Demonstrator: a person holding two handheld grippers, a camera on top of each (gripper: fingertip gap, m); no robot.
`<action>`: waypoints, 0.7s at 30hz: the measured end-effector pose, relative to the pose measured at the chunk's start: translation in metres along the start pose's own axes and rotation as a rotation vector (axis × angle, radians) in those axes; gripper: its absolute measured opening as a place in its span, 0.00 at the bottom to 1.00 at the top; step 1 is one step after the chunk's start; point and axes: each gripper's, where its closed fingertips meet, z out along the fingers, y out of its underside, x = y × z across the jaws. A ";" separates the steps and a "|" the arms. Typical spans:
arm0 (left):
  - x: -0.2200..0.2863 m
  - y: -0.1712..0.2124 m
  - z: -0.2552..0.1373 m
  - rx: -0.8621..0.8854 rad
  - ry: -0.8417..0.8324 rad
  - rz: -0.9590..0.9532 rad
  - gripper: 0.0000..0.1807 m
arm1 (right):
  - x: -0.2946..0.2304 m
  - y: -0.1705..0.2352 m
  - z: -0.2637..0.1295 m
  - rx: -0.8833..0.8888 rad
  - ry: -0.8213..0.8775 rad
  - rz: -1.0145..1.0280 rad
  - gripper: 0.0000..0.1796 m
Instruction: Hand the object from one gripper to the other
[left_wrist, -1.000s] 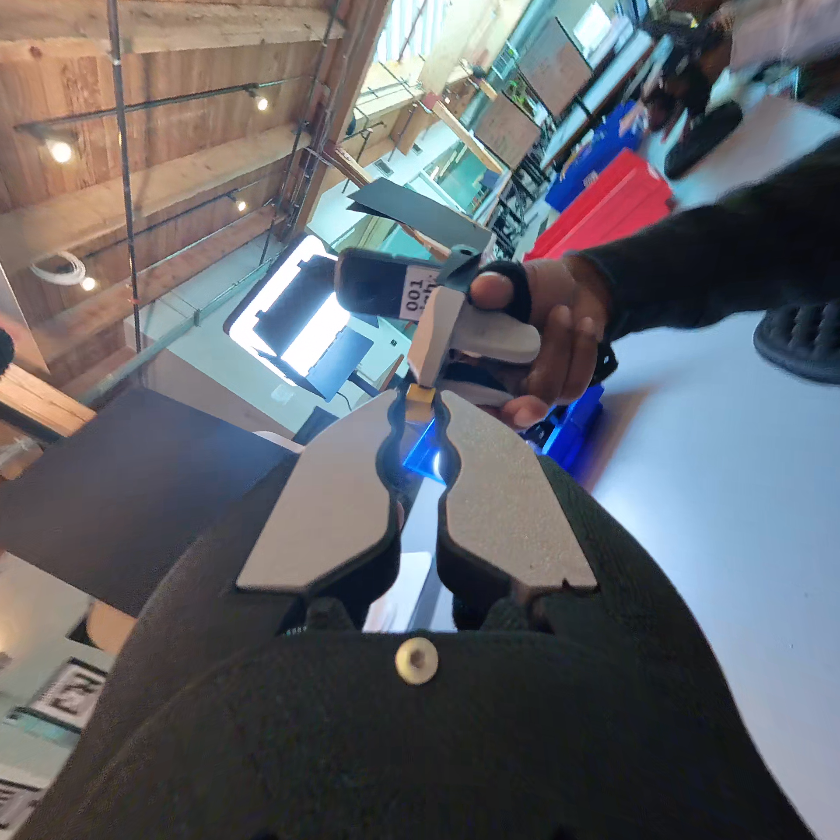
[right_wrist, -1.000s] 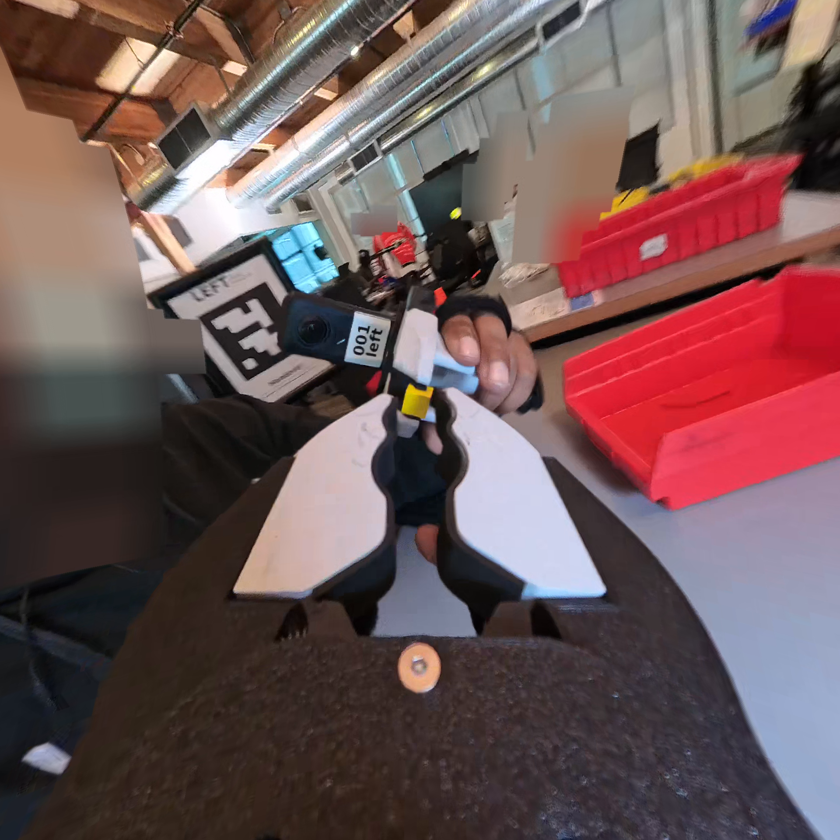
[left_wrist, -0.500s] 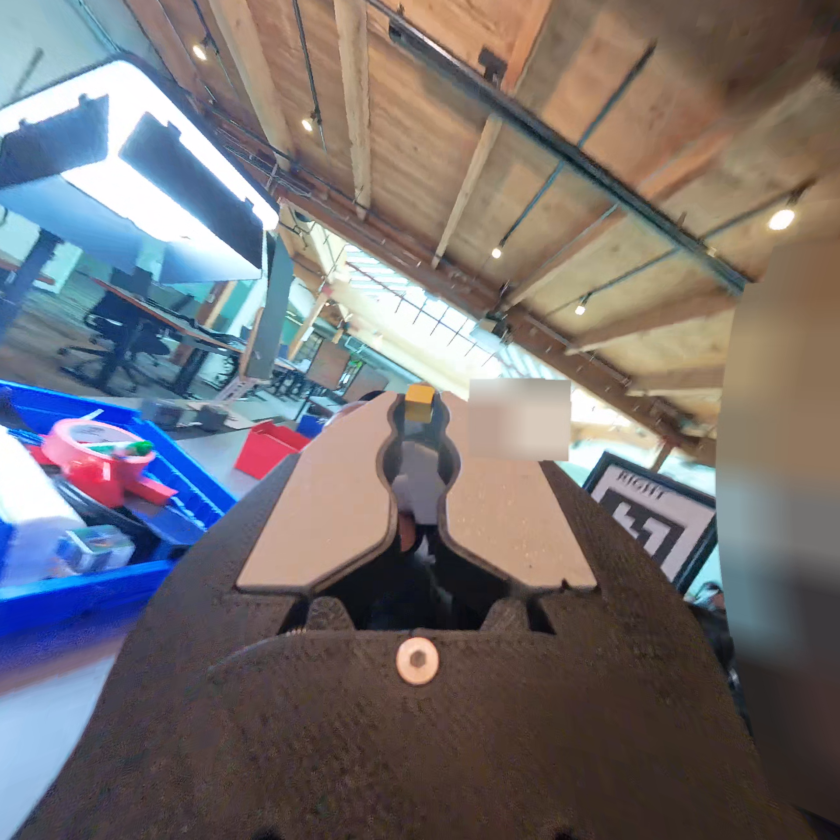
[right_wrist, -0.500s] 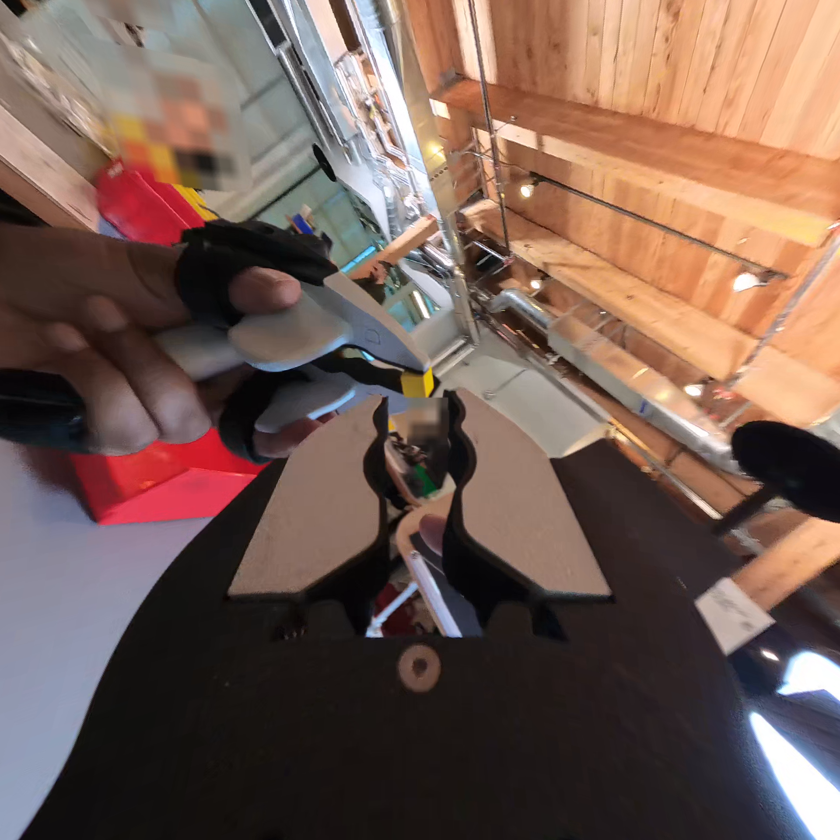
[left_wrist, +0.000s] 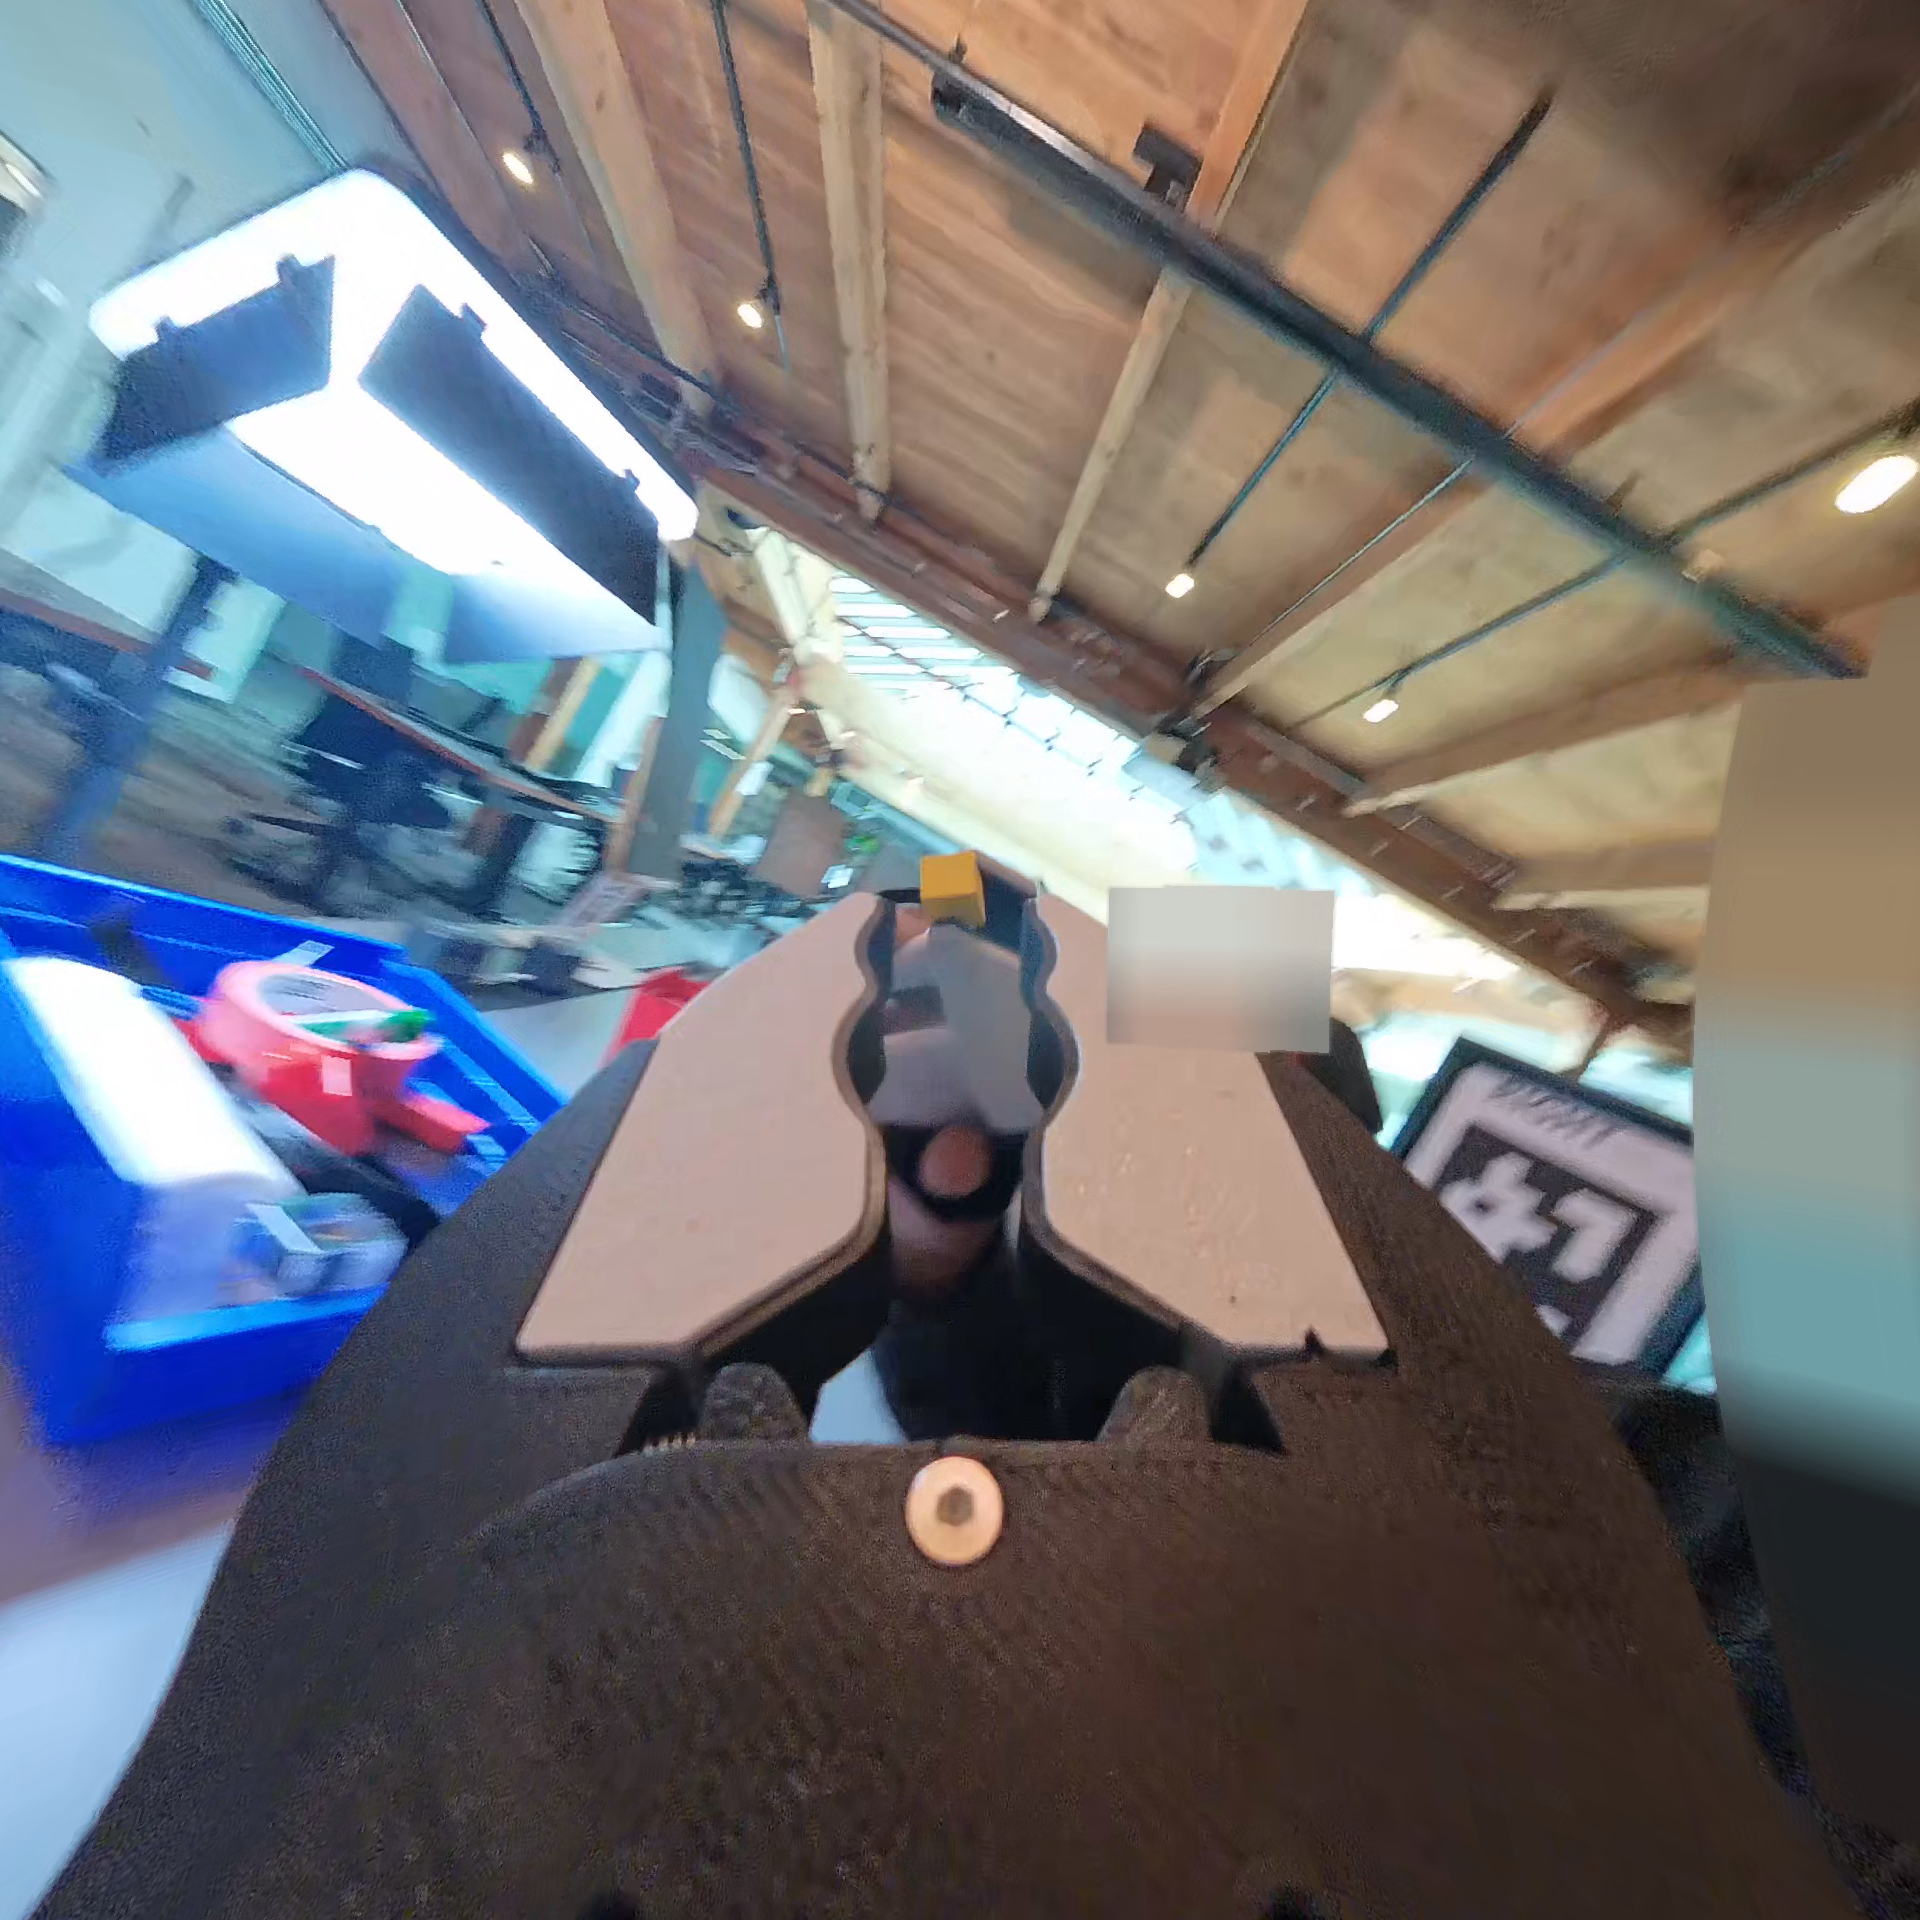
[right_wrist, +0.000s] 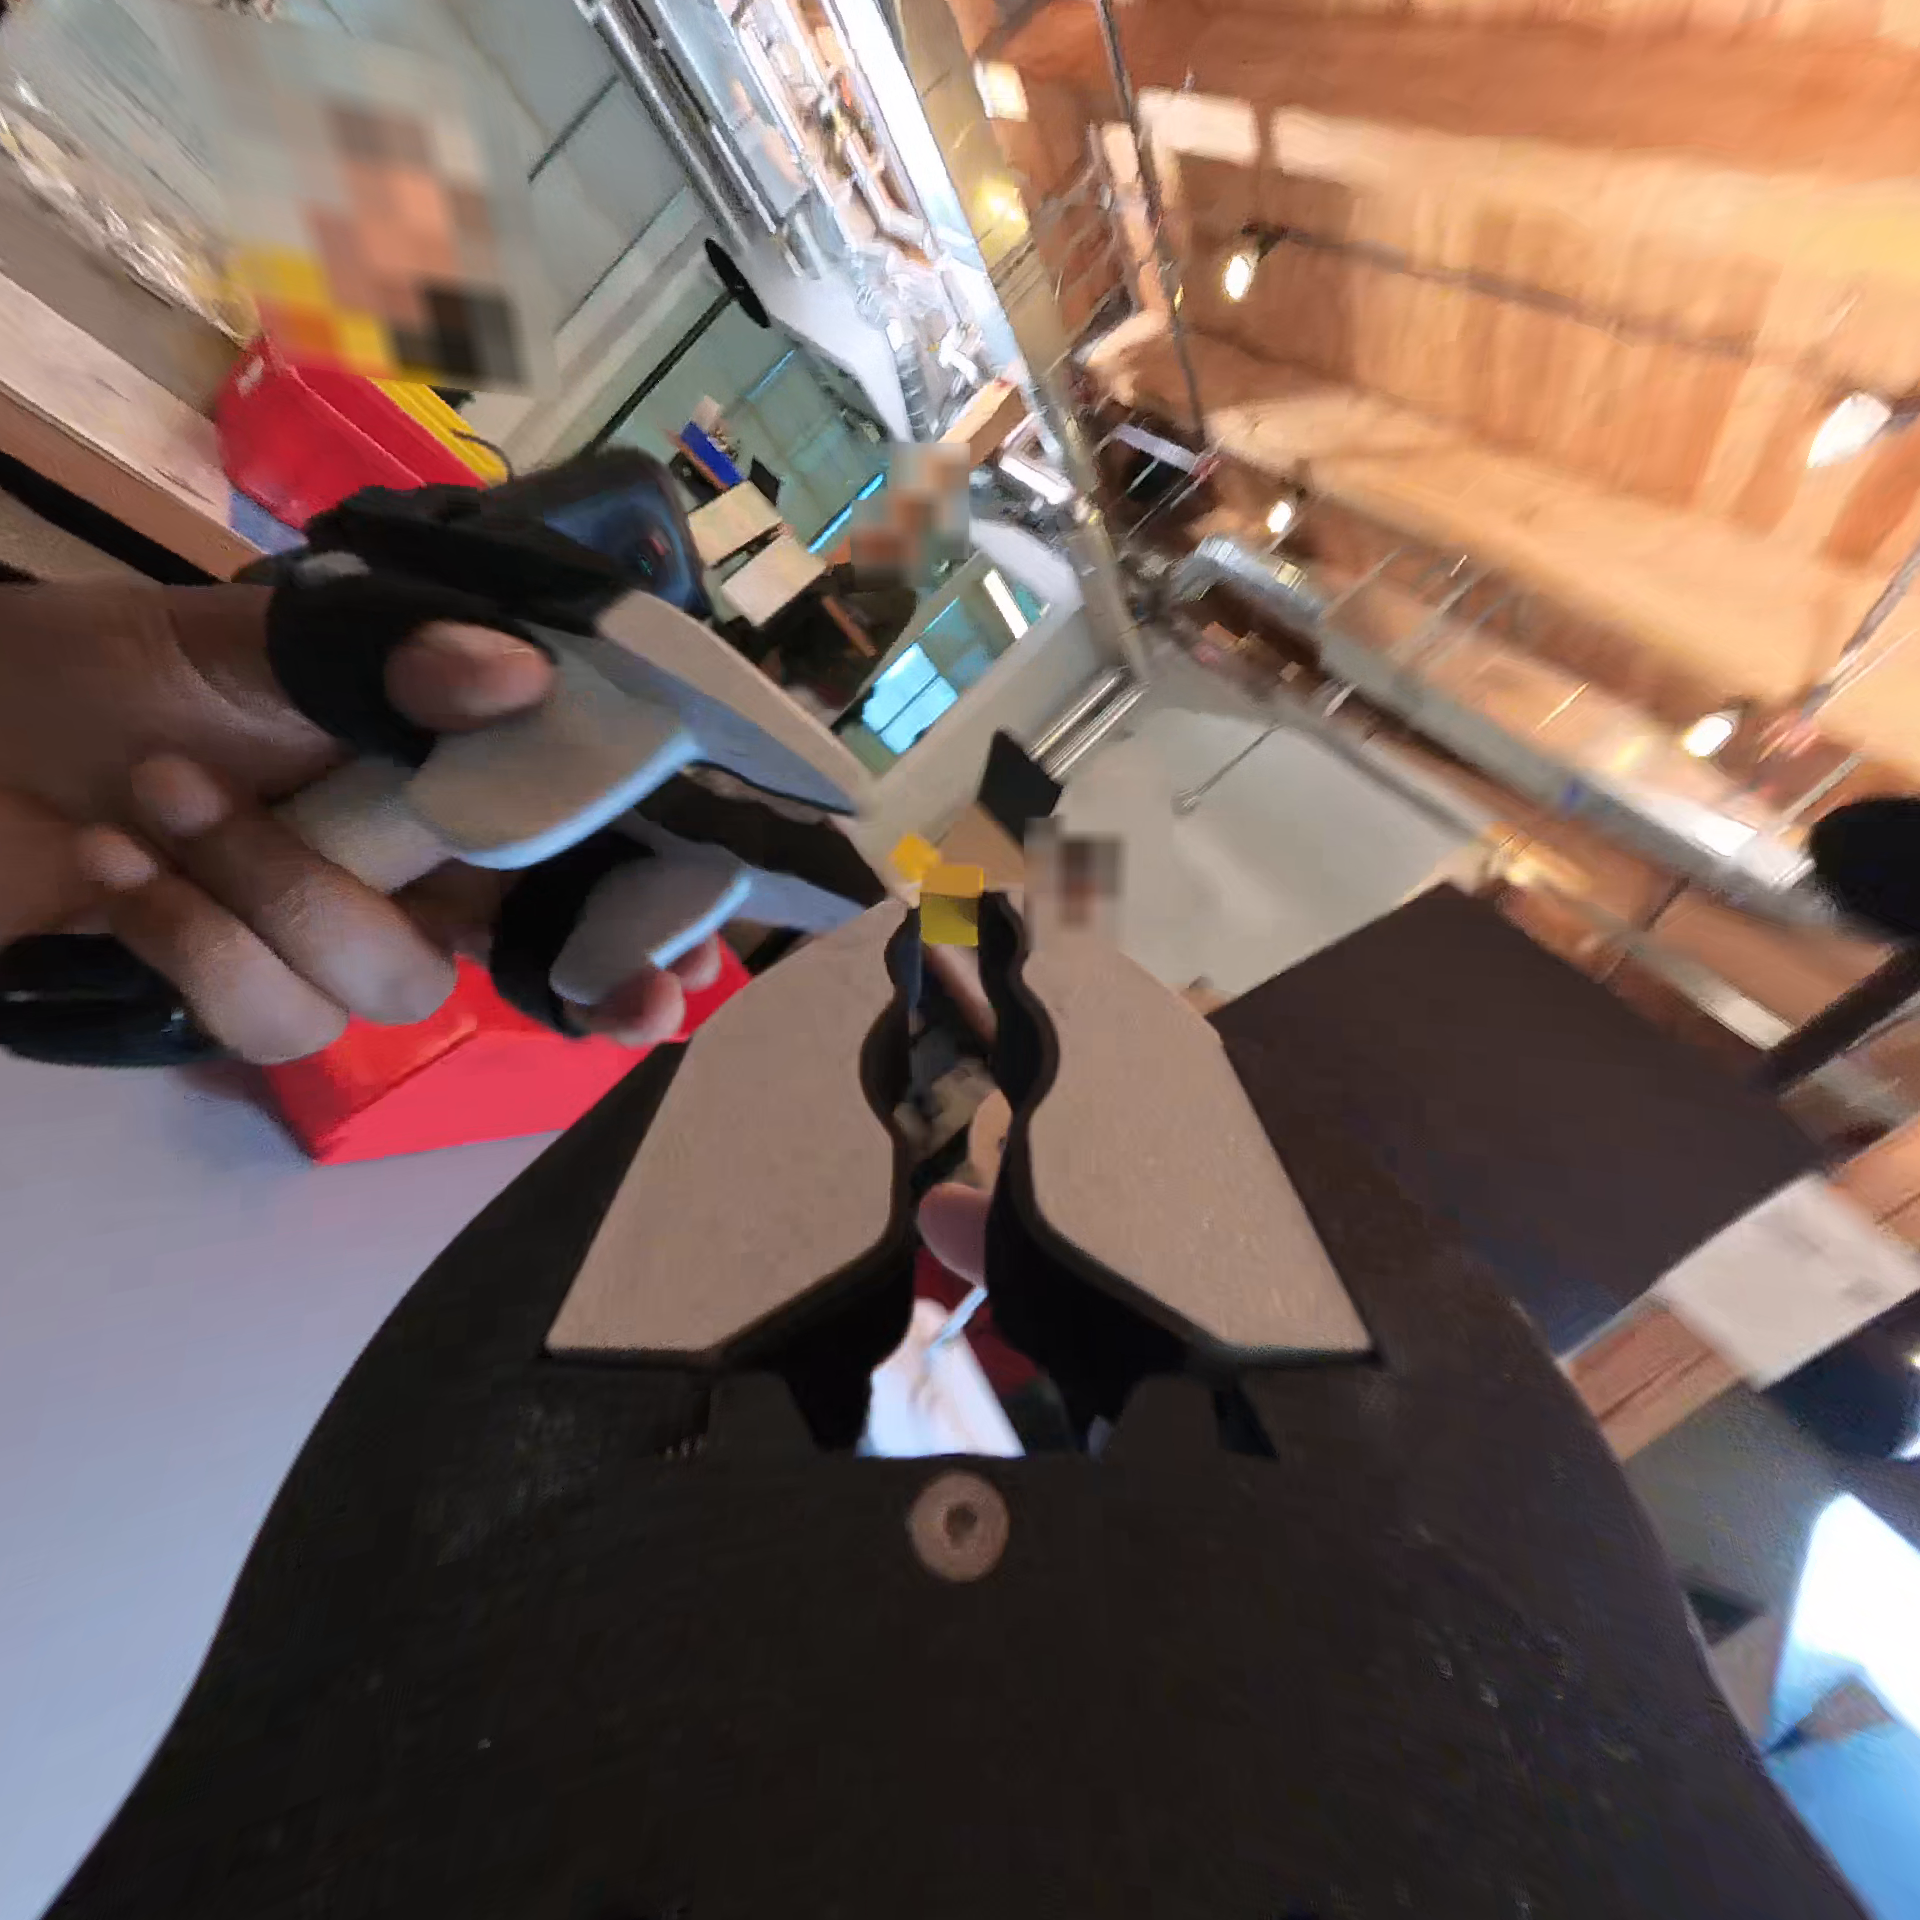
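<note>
A small yellow cube (right_wrist: 951, 906) sits between the fingertips of my right gripper (right_wrist: 948, 920), which is shut on it, held up in the air. My left gripper (right_wrist: 873, 854) comes in from the left in a person's hand (right_wrist: 156, 790), its tips spread just beside the cube. In the left wrist view the cube (left_wrist: 952, 889) shows at the tips of my left gripper (left_wrist: 953, 916), whose gap is wider than the cube. The right gripper's grey fingers (left_wrist: 961, 1029) show through that gap from below.
A blue bin (left_wrist: 73, 1340) with a red tape roll (left_wrist: 312, 1023) is at the left. A red bin (right_wrist: 416, 1081) stands on the white table (right_wrist: 156, 1351). A black-and-white marker board (left_wrist: 1538, 1216) is at the right. Wooden ceiling is above. My two grippers' fingertips are within a few centimetres of each other.
My right gripper has closed on the cube. My left gripper's jaws have widened around it. Both views are blurred by motion.
</note>
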 end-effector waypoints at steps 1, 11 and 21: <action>-0.003 -0.005 -0.003 -0.011 -0.032 0.078 0.13 | 0.010 0.009 -0.003 -0.047 -0.025 0.065 0.06; -0.045 -0.080 -0.060 -0.177 -0.605 0.875 0.14 | 0.042 0.223 -0.101 -0.999 -0.167 0.527 0.06; -0.099 -0.125 -0.141 -0.472 -1.051 1.101 0.17 | -0.022 0.293 -0.097 -1.183 -0.298 0.584 0.06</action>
